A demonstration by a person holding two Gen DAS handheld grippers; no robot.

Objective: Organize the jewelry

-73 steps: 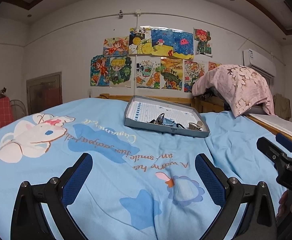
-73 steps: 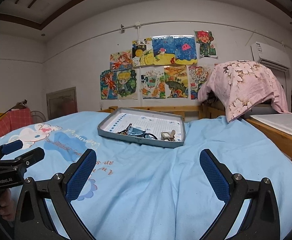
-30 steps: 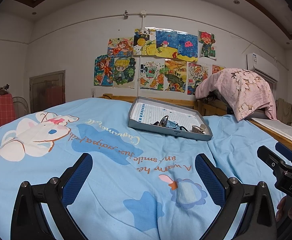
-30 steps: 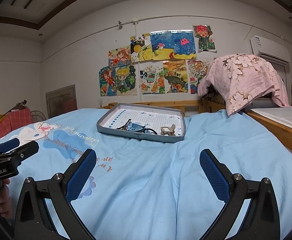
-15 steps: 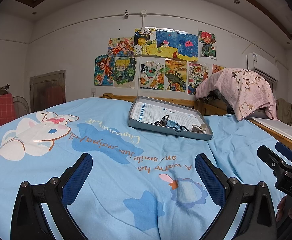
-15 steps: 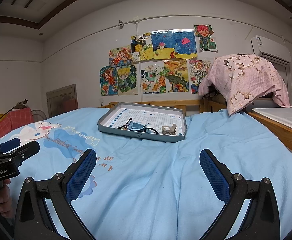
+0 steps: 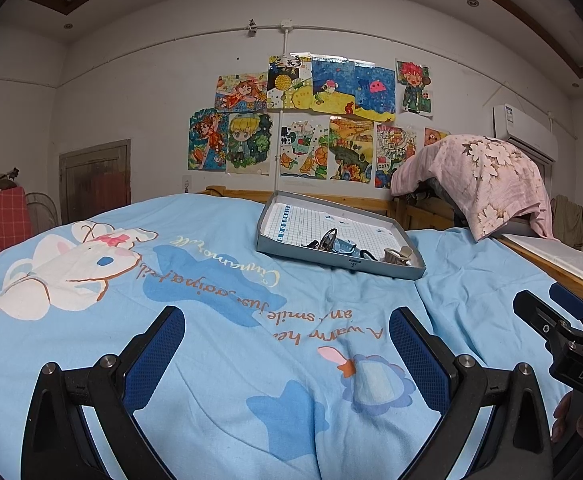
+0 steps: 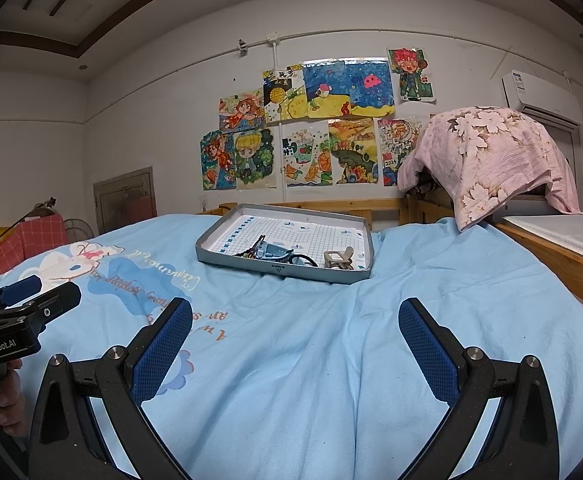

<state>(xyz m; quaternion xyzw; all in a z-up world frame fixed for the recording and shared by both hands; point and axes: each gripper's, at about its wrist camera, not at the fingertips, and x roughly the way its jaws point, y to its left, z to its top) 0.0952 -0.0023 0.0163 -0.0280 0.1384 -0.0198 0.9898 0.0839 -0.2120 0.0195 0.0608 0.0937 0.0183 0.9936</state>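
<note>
A shallow grey tray (image 7: pixel 383 268) (image 8: pixel 219 258) with a gridded white lining lies on the blue bedspread, far ahead of both grippers. In it lies a dark tangle of jewelry with a blue piece (image 7: pixel 333 243) (image 8: pixel 271 251) and a small beige clip-like piece (image 7: pixel 398 256) (image 8: pixel 338 259). My left gripper (image 7: pixel 287 322) is open and empty, low over the bed. My right gripper (image 8: pixel 295 316) is open and empty, also low over the bed. Each gripper shows at the edge of the other's view.
The blue bedspread (image 7: pixel 211 280) with a cartoon rabbit and lettering covers the bed. A pink floral cloth (image 8: pixel 491 152) drapes over something at the back right. A wooden bed frame (image 8: pixel 563 264) runs along the right. Drawings hang on the far wall.
Both views have shifted only slightly; the tray looks marginally nearer in the right wrist view. Both grippers stay open and empty.
</note>
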